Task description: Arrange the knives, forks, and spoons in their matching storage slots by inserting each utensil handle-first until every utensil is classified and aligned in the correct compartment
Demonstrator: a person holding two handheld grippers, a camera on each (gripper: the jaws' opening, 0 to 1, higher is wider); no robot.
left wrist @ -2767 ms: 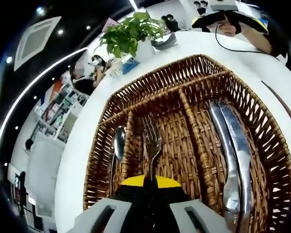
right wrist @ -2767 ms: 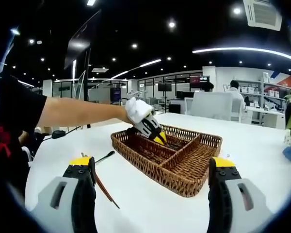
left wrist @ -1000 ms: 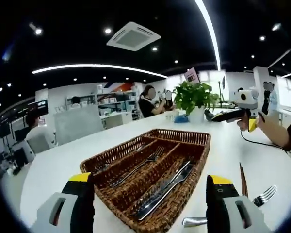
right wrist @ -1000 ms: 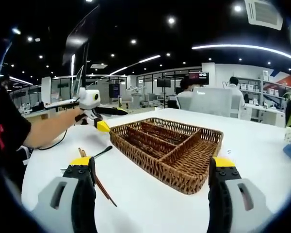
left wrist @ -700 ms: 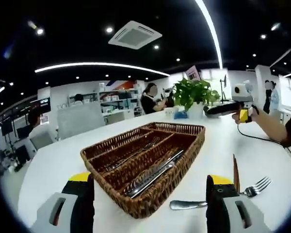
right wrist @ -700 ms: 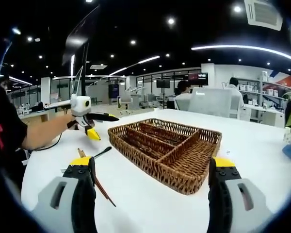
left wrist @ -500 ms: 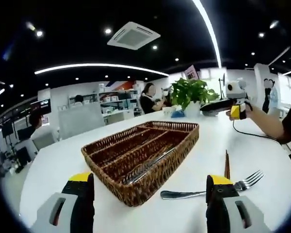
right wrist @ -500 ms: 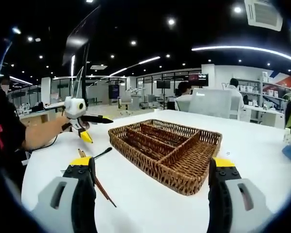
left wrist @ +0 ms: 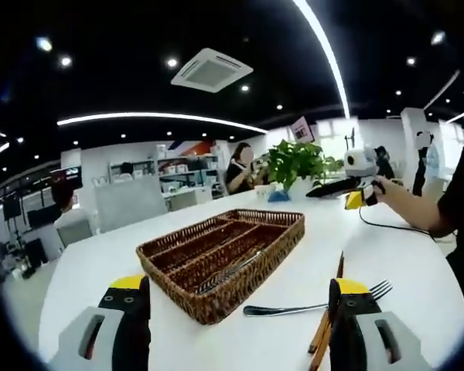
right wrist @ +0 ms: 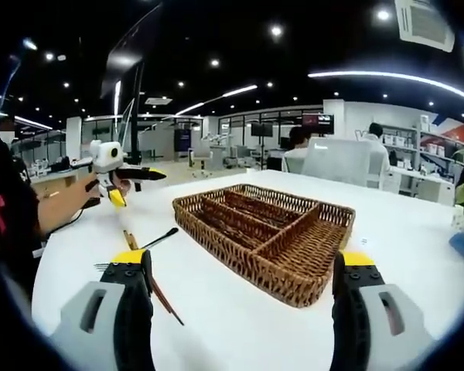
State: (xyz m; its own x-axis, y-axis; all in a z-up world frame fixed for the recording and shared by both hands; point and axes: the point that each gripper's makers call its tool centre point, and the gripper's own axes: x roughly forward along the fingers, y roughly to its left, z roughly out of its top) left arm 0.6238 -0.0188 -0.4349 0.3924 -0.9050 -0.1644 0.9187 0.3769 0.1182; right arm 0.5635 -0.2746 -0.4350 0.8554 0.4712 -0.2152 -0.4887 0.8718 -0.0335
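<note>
Wicker tray (left wrist: 216,290): on white table (left wrist: 85,270); knives (left wrist: 230,269) lying in nearest slot.
Fork (left wrist: 317,303): on table beside tray.
Left tool (left wrist: 236,328): jaws wide apart, holding nothing.
Right tool (right wrist: 243,309): jaws wide apart, holding nothing.

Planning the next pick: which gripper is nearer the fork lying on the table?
Left. Its open jaws frame the fork, which lies just ahead beside the basket. The right gripper is held up well beyond the fork, over the table's far side.
</note>
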